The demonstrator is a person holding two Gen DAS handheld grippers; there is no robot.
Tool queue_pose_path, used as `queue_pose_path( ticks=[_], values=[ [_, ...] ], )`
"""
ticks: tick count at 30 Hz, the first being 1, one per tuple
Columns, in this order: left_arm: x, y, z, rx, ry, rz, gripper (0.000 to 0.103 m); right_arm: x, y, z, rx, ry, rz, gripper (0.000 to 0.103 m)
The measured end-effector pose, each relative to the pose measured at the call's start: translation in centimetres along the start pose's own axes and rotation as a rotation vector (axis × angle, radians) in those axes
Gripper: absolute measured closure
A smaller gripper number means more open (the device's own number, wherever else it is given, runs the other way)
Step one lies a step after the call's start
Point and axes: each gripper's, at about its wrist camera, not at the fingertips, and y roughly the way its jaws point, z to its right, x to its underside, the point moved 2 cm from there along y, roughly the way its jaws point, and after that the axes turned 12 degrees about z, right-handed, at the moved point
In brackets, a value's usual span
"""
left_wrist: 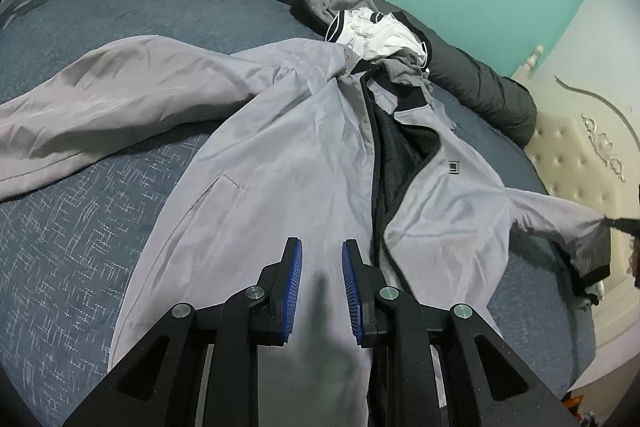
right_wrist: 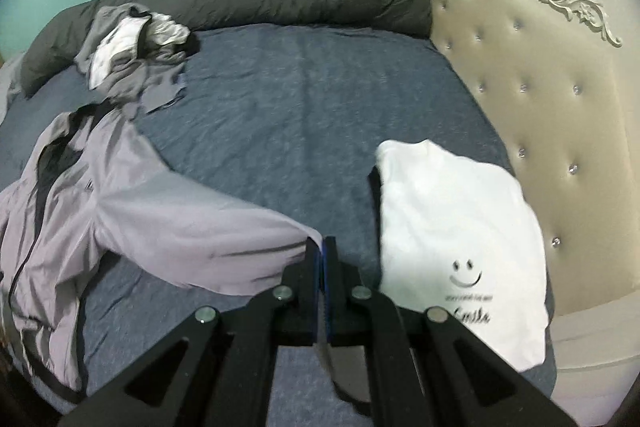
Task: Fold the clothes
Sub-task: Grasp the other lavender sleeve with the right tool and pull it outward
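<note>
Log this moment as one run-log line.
task: fold clothes | left hand-held gripper: open, over grey jacket body | right hand-held gripper: shut on jacket sleeve | folded white shirt: set aside near headboard

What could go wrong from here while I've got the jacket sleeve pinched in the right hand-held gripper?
1. The right hand-held gripper seems to clamp only the cuff edge of the grey jacket, so the smooth fabric may slip out.
2. Swinging that sleeve could brush the folded white shirt lying close beside it.
3. The left hand-held gripper hangs open above the jacket body, so nothing pins it against dragging.
</note>
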Motion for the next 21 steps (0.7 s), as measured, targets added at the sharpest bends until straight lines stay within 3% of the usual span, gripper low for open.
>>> queue_pose_path(
  ticks=[4, 11, 12, 15, 18, 21],
  values=[
    [0.1, 0.6, 0.3, 0.002, 0.017, -0.012, 0.081, -0.5, 1.6, 2.2, 0.052, 0.009, -0.021, 0.102],
    [0.9, 1.6, 0.9, 0.011, 0.047, -0.045, 0.081, 2.5, 5.3, 4.0, 0.112, 0.010, -0.058, 0.101],
    [1.0, 1.7, 0.9, 0.011, 0.045, -0.049, 0.081, 2.9, 5.3, 4.6, 0.123, 0.032, -0.047, 0.094],
    [1.1, 2.1, 1.1, 0.016, 0.035, -0.053, 0.081, 4.0, 4.8, 6.4, 0.134, 0.112, 0.002, 0.055],
    [1.0, 2.0, 1.9, 0.025, 0.049, -0.045, 0.081, 5.0, 3.1, 7.5, 0.065, 0.217, 0.074, 0.054],
    [0.9, 1.9, 2.4, 0.034, 0.054, -0.040, 0.081, 6.8, 2.1, 6.7, 0.002, 0.212, 0.087, 0.052]
  ],
)
